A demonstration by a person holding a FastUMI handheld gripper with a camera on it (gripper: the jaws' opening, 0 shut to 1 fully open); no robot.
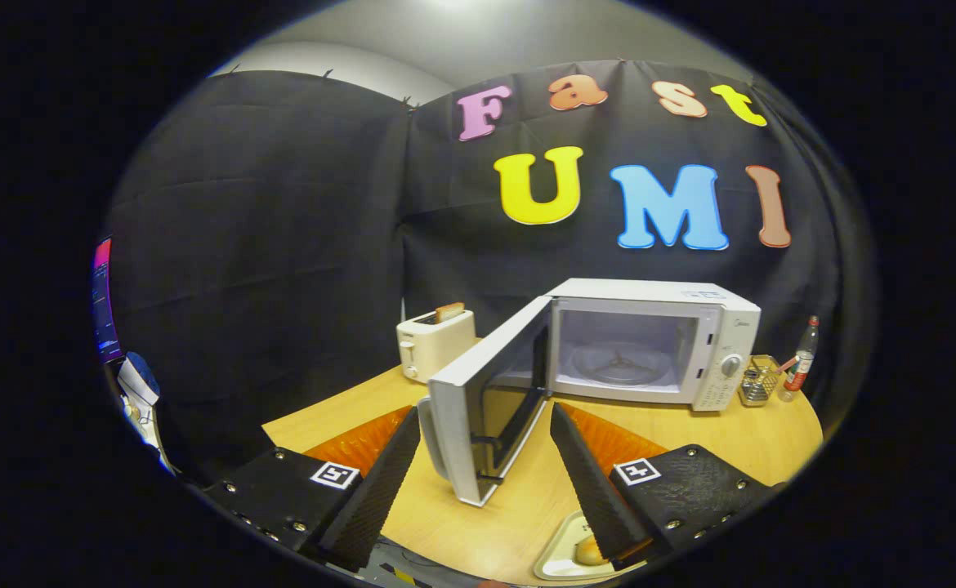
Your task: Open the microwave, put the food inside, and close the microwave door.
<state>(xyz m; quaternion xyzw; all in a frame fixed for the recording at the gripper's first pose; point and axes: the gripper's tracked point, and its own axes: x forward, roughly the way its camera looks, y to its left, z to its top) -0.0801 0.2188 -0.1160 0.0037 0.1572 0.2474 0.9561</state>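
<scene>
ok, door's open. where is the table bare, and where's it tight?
Bare wood runs in front of the microwave, from the open door across to the wire basket and bottle. A smaller patch lies between the toaster and door. It is tight near the gripper: its open jaws flank the door edge, with the food tray just below.

No legible text on microwave (658, 339), bottle (801, 359).

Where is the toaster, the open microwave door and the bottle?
toaster (433, 345), gripper view, on its pale front side.
microwave door (486, 400), gripper view, on the door's inner face, between the open claw's fingers.
bottle (801, 363), gripper view, on its label.
</scene>
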